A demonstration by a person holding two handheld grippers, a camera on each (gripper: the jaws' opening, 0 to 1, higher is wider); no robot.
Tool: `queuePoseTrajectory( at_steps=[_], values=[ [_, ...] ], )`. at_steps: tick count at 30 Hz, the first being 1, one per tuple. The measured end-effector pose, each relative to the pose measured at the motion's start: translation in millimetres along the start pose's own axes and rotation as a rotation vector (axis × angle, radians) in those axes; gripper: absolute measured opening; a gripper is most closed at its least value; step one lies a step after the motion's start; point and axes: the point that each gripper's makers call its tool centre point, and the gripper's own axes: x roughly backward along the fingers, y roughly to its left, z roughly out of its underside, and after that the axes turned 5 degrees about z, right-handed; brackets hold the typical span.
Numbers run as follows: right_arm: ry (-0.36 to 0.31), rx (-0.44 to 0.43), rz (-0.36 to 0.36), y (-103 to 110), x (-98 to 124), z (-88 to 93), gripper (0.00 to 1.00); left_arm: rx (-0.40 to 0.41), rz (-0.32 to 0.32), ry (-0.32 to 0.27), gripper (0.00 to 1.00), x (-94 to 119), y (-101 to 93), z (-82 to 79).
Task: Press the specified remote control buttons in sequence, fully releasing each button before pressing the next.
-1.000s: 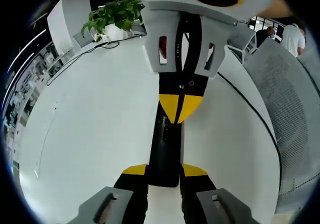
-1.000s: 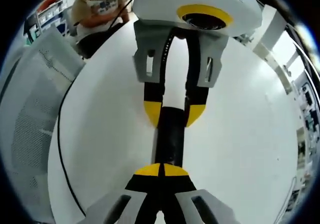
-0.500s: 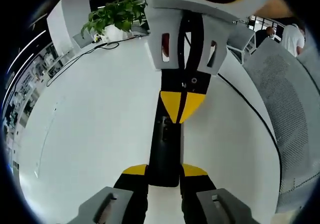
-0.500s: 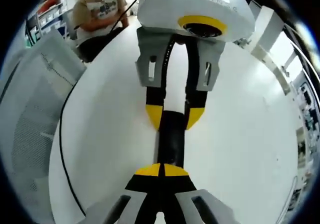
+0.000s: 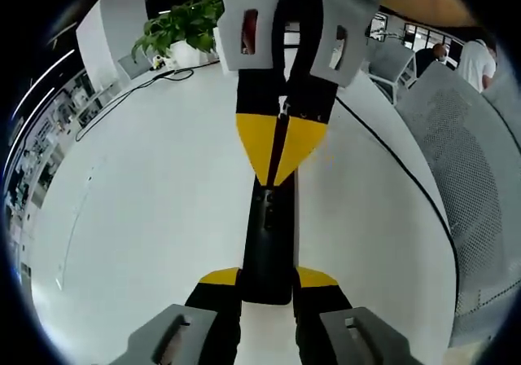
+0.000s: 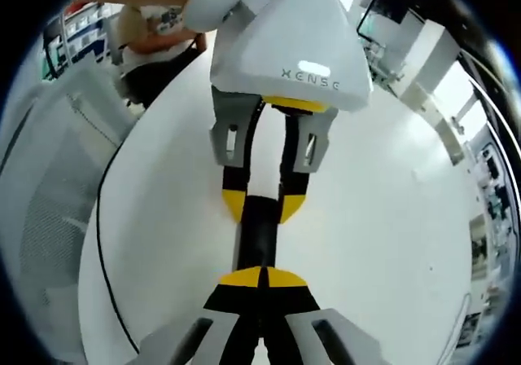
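A slim black remote (image 5: 267, 235) lies lengthwise on the white table (image 5: 146, 202). My left gripper (image 5: 268, 277) is shut on its near end, one yellow fingertip (image 5: 220, 277) on each side. My right gripper (image 5: 277, 155) comes in from the top with its yellow tips pressed together, shut, pointing down at the remote's far end. In the right gripper view, the shut right gripper (image 6: 262, 278) sits over the remote (image 6: 256, 239). Opposite it, the left gripper (image 6: 262, 206) clamps the remote's other end. I cannot tell whether the tips touch a button.
A black cable (image 5: 391, 165) runs along the table's right side, and another leads to a potted plant (image 5: 183, 27) at the far edge. Grey mesh chairs (image 5: 464, 161) stand beside the table. A seated person (image 6: 155, 23) is at the back.
The right gripper has tilted and drawn closer to the left camera, its shut tips sliding slightly along the remote. The left gripper holds the remote still.
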Motion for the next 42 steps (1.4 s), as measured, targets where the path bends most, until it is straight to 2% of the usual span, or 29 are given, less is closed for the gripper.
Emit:
queuePoseTrajectory(
  at_steps=[14,28,34,42],
  values=[
    [-0.027,0.010,0.052,-12.8,21.2,-10.4,0.00,0.000,0.001,-0.002,0.23,0.1,0.4,-0.3],
    [-0.039,0.025,0.077,-20.4,29.6,-15.9,0.00,0.001,0.004,-0.008,0.23,-0.2,0.6,-0.1],
    [-0.055,0.020,0.081,-22.0,28.2,-19.2,0.00,0.002,0.005,-0.006,0.23,-0.2,0.2,0.0],
    [-0.047,0.020,0.059,-15.4,19.4,-15.1,0.00,0.002,0.003,-0.009,0.23,0.0,-0.1,0.0]
  ],
)
